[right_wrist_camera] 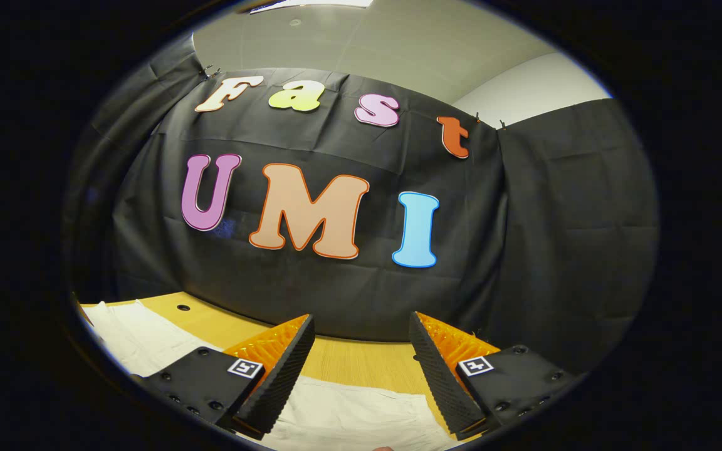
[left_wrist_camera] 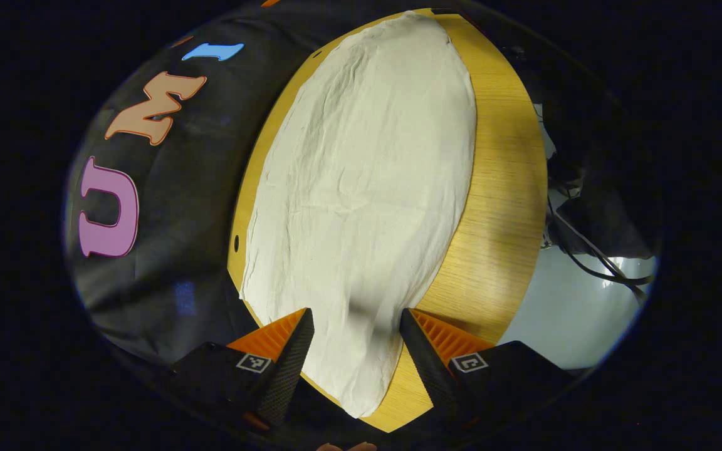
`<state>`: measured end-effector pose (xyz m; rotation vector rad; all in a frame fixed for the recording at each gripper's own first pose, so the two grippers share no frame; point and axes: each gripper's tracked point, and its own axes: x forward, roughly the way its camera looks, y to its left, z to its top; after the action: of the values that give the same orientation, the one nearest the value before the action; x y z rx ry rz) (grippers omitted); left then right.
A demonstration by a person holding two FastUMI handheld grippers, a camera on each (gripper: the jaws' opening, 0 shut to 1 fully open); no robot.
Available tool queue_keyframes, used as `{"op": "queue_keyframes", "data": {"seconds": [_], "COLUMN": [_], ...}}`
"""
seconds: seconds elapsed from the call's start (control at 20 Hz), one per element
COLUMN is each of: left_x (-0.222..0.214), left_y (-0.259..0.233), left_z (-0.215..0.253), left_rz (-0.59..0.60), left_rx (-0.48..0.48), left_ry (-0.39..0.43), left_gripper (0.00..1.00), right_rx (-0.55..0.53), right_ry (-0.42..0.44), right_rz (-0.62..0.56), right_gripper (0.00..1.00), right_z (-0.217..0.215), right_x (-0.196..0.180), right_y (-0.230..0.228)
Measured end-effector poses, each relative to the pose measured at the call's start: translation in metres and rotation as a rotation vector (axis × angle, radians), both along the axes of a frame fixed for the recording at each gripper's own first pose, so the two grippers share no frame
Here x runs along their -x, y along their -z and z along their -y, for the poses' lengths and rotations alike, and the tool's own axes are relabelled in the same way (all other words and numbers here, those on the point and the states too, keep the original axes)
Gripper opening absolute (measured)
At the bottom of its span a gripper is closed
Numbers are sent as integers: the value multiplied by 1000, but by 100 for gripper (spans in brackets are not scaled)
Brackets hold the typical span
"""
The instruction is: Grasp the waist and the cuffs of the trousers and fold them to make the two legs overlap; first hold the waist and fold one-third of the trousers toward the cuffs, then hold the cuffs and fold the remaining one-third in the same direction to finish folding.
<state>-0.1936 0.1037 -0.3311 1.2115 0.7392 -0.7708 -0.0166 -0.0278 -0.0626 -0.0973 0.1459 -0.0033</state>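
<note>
Off-white trousers (left_wrist_camera: 361,181) lie spread flat along a wooden table (left_wrist_camera: 505,188) in the left gripper view, stretching away from me. My left gripper (left_wrist_camera: 356,319) hovers open above their near end, its fingers set wide to either side of the cloth and nothing between them. In the right gripper view, a strip of the same trousers (right_wrist_camera: 348,416) lies on the table (right_wrist_camera: 348,363) below my right gripper (right_wrist_camera: 361,329), which is open and held level, facing the booth wall.
A black cloth wall (right_wrist_camera: 549,238) stands close behind the table's far edge. A small hole (right_wrist_camera: 183,307) marks the tabletop near the back. Beyond the table's right edge, dark cables (left_wrist_camera: 593,250) lie on a pale floor (left_wrist_camera: 561,313).
</note>
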Motion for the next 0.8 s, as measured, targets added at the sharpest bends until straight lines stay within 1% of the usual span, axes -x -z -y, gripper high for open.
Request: {"op": "queue_keyframes", "data": {"seconds": [0.05, 0.1, 0.2, 0.4, 0.55, 0.6, 0.65, 0.7, 0.75, 0.8], "left_x": [-4, -9, -12, -11, -5, -4, -1, 1, 1, 1], "left_y": [3, 5, 6, 14, 17, 19, 20, 21, 21, 21], "left_z": [0, 1, 4, 5, 6, 7, 7, 8, 8, 7], "left_rz": [-4, 4, 14, -11, -37, -46, -57, -61, -53, -45], "left_rx": [-2, -7, -19, -9, -10, -8, -9, -9, -10, -13], "left_ry": [1, 5, 14, -5, -18, -21, -25, -25, -22, -19], "left_gripper": [89, 83, 80, 54, 34, 30, 21, 15, 5, 2], "right_rx": [5, 11, 20, 59, 87, 104, 123, 142, 164, 190], "right_ry": [2, 6, 12, 8, -22, -29, -34, -42, -51, -61], "right_rz": [-4, -9, -19, -44, -81, -94, -107, -120, -134, -147], "right_gripper": [97, 97, 97, 97, 97, 98, 97, 97, 98, 98], "right_z": [1, 3, 7, 13, 14, 17, 21, 25, 29, 35], "right_x": [1, 2, 4, 10, 16, 18, 22, 26, 30, 34], "right_y": [2, 3, 7, 15, 28, 32, 37, 41, 46, 51]}}
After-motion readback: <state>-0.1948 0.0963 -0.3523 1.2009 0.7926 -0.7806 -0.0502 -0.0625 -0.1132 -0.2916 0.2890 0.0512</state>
